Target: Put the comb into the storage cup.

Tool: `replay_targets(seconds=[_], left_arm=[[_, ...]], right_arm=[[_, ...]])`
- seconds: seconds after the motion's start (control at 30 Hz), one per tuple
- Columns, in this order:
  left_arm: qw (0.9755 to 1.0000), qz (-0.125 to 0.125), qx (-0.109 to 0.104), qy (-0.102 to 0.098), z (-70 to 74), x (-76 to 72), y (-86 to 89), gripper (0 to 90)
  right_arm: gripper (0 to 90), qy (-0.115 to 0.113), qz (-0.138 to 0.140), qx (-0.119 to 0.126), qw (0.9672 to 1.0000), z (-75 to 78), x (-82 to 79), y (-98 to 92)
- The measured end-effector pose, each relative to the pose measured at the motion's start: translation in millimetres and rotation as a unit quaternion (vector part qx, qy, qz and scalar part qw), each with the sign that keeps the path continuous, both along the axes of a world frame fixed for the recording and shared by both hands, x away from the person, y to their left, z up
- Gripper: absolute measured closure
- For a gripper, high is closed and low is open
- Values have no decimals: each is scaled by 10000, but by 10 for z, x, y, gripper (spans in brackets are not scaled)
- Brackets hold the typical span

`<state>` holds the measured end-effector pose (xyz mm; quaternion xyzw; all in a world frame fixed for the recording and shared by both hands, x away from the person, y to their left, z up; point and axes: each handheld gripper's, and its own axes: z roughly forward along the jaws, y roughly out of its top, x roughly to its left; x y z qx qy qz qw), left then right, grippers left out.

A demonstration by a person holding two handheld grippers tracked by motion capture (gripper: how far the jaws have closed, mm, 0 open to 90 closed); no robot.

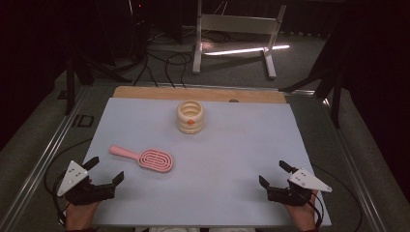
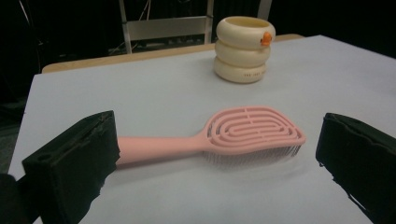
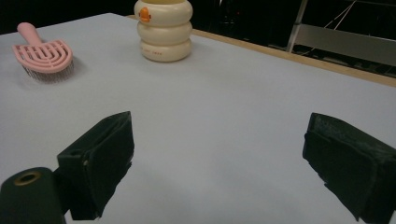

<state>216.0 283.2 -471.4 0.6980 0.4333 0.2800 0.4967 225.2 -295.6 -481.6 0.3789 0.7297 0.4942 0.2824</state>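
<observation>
Hairbrush (image 2: 224, 137): pink, looped vented head, bristles down.

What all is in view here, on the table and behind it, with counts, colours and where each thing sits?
hairbrush: one, pink, left half of the table, bristles down, handle pointing left
ringed container: one, cream with a small orange mark, far middle of the table
table: one, pale blue-grey top with a wooden far edge
metal frame: one, white, on the floor behind the table
cables: several, black, on the floor behind the table
left hand-held gripper: one, black, near left corner, open
right hand-held gripper: one, black, near right corner, open
</observation>
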Motion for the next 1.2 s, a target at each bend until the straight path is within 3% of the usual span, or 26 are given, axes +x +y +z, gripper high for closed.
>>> replay_targets(seconds=[0.63, 1.2], left_arm=[[9999, -44, 64, 105, -31, 22, -51, 3], [9989, -280, 241, 297, -89, 71, -211, 3]], right_arm=[[90, 86, -4, -9, 10000, -41, 27, 5], [91, 90, -15, 1, 10000, -49, 37, 11]])
